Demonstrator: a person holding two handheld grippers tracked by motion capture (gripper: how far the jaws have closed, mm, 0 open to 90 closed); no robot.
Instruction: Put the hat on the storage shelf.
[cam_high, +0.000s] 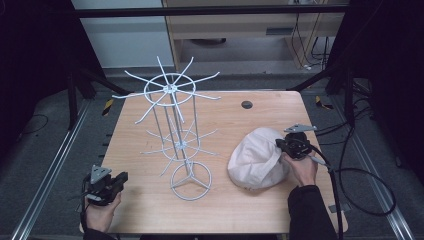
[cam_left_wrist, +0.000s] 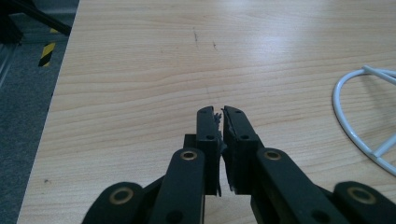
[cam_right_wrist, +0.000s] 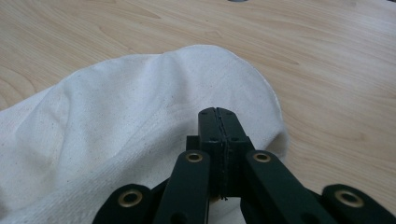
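On the wooden table (cam_high: 150, 210), the right gripper (cam_right_wrist: 218, 113), jaws together over the white cap (cam_high: 257, 157), may only nudge it instead of gripping, while the left gripper (cam_left_wrist: 219, 112) waits nearly closed, empty, left of the wire rack (cam_high: 175, 120).

No readable text, labels, brands or numbers anywhere, yellow-and-black hazard stripes (cam_high: 107, 106) on the floor beside the surface, perhaps marker tape, wordless

I'm working in a lab: pale wooden test table (cam_high: 150, 210), black metal frame poles (cam_high: 210, 11), loose black cables (cam_high: 367, 192) on grey carpet.
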